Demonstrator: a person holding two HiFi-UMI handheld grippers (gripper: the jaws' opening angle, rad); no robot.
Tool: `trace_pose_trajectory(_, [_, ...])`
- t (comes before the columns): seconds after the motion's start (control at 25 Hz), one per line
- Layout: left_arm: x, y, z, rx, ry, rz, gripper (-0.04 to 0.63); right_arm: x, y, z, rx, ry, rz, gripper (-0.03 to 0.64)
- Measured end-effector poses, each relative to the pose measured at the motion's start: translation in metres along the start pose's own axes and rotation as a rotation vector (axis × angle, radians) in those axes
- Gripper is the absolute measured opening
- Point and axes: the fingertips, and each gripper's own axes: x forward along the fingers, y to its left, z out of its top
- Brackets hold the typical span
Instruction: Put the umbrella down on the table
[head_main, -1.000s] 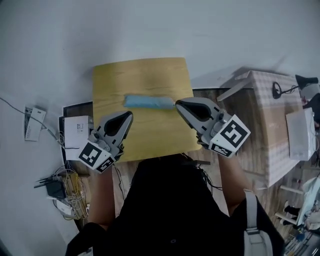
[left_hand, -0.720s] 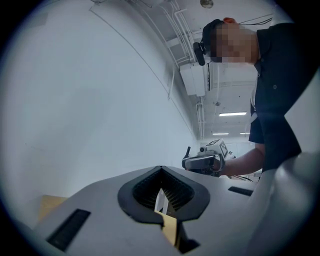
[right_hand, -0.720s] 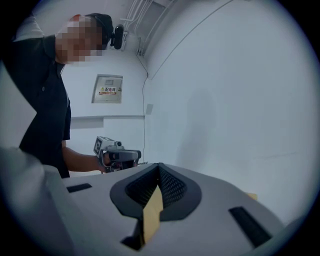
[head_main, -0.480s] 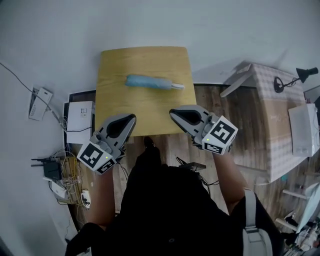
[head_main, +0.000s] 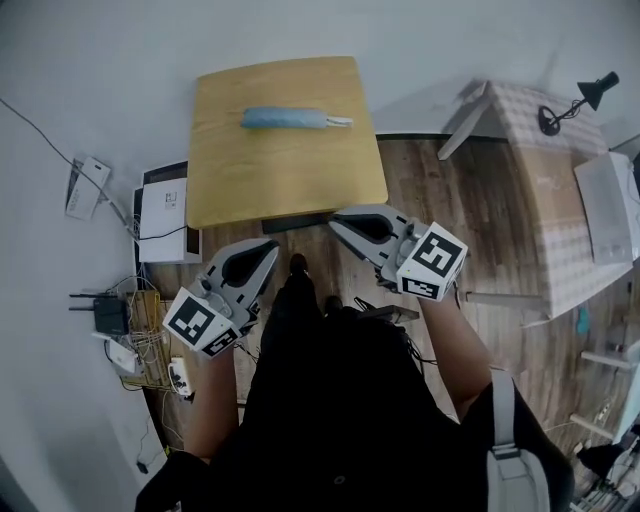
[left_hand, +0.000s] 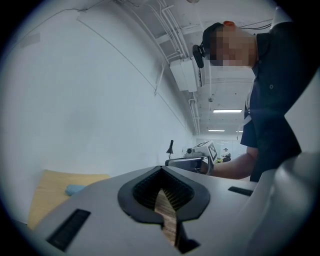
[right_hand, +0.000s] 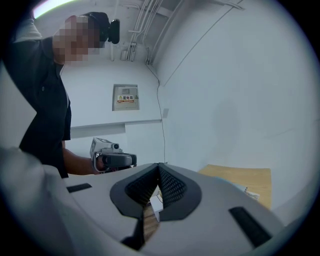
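Observation:
The folded blue umbrella (head_main: 285, 118) lies flat across the far part of the small yellow wooden table (head_main: 290, 175), with nothing touching it. Both grippers hang over the floor on the near side of the table, well clear of it. My left gripper (head_main: 270, 246) is shut and empty, and so is my right gripper (head_main: 334, 222). In the left gripper view the jaws (left_hand: 161, 169) meet at the tip, and the umbrella (left_hand: 75, 189) shows as a small blue shape on the table (left_hand: 47, 192) at the far left. In the right gripper view the closed jaws (right_hand: 159, 165) sit left of the table (right_hand: 250, 179).
A white box (head_main: 165, 215) stands on the floor left of the table, with cables and power strips (head_main: 120, 345) nearer to me. A checked-cloth table (head_main: 555, 190) with a black lamp (head_main: 580, 95) stands at the right. Wooden floor (head_main: 470, 230) lies between.
Both grippers have drawn back from over the table to above the floor near my body. The umbrella has stayed lying on the table, which now sits farther up in the head view.

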Motion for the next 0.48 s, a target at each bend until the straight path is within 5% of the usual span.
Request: trace_pose_trajectory(0.48, [-0.03,-0.037,0.011,0.042,-0.005,-0.103,0.011,-0.019,0.055,0.002,0.014,-0.057,-0.088,0.018])
